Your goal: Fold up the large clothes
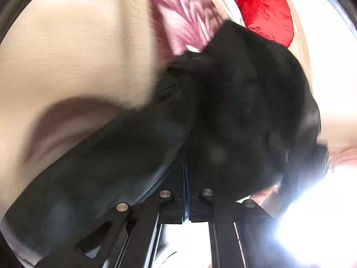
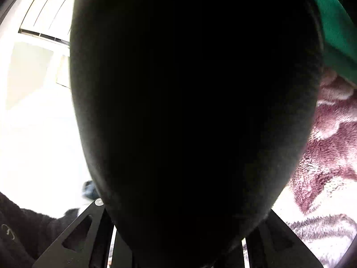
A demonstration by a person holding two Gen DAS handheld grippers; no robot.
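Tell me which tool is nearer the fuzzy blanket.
Right, likely. The fuzzy blanket lies close beside the right tool; the left tool sees it farther off, beyond the black garment.

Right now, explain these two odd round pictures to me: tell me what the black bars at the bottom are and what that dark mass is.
No robot here: a person holds a two-finger gripper in each hand, each with a fisheye camera looking along its fingers. In the left view, the left gripper is shut on a black garment above a pale wood surface, with pink-and-white fabric and red cloth beyond. In the right view the same black garment hides the right gripper's fingertips; fuzzy maroon fabric and green cloth show beside it.
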